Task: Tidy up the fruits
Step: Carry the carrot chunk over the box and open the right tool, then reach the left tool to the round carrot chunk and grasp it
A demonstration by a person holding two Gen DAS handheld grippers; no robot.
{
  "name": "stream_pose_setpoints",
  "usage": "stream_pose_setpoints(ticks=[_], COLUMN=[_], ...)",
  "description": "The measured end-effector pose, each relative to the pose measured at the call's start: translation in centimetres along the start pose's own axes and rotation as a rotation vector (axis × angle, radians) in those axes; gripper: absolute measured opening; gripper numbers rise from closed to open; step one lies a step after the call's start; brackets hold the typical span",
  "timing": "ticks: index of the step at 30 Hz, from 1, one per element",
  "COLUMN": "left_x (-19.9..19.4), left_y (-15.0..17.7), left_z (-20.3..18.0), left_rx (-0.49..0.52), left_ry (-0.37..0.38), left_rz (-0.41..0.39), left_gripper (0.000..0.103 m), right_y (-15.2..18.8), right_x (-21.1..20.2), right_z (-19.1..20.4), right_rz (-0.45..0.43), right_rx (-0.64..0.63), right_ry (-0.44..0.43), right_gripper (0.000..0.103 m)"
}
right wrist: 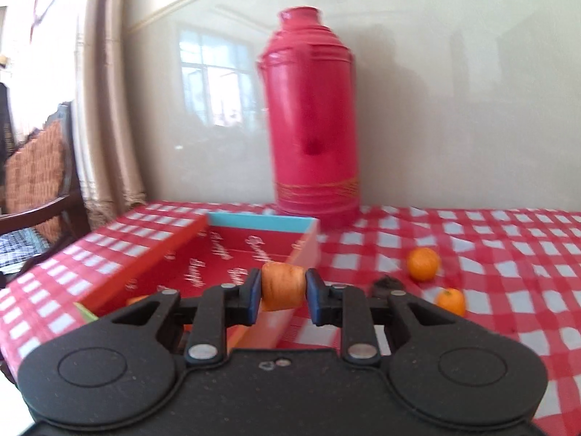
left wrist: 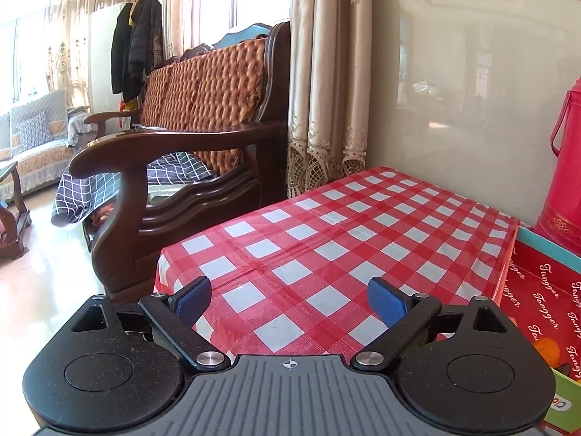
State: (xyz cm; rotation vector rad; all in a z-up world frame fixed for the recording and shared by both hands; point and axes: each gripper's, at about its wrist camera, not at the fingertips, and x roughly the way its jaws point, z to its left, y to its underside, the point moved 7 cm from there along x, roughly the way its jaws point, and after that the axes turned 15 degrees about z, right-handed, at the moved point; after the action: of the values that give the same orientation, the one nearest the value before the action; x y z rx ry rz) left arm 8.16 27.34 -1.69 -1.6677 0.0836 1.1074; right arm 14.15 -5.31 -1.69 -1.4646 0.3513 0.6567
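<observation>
Orange (right wrist: 282, 286) was pinched tight in our right gripper (right wrist: 282, 292) over the red box (right wrist: 232, 250), left gripper (left wrist: 289, 299) wide open and empty, so we figured release came next.

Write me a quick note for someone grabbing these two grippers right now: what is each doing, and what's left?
Left gripper: open, empty, over the checked tablecloth.
Right gripper: shut on an orange fruit, above the red box.
Done: at least one fruit appears to lie in the box.
Left: drop this one in, then fetch the two oranges on the cloth beside the red thermos.
</observation>
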Motion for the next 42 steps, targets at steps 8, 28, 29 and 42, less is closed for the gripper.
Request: stream_pose_setpoints(ticks=[8, 28, 29, 42], left_x=[0.1, -0.5, -0.6, -5.6], left_y=[0.0, 0.6, 0.7, 3.4], left_z=[0.5, -2.2, -2.6, -12.8], left_rx=[0.004, 0.075, 0.083, 0.34], left_ry=[-0.015, 0.005, 0.007, 0.204], left_rz=[-0.004, -0.006, -0.007, -0.103], left_gripper=[0.092, 0.092, 0.092, 0.092], right_y=[0.2, 0.2, 0.2, 0.8], right_x=[1.5, 0.4, 0.3, -3.4], right_z=[3.3, 0.7, 0.4, -7.3], right_rz=[0.051, 0.053, 0.057, 0.019], right_rx=[-0.069, 0.007, 0.014, 0.103], right_ry=[-0.063, 0.043, 0.057, 0.404], right_gripper=[0.018, 0.097, 0.097, 0.097])
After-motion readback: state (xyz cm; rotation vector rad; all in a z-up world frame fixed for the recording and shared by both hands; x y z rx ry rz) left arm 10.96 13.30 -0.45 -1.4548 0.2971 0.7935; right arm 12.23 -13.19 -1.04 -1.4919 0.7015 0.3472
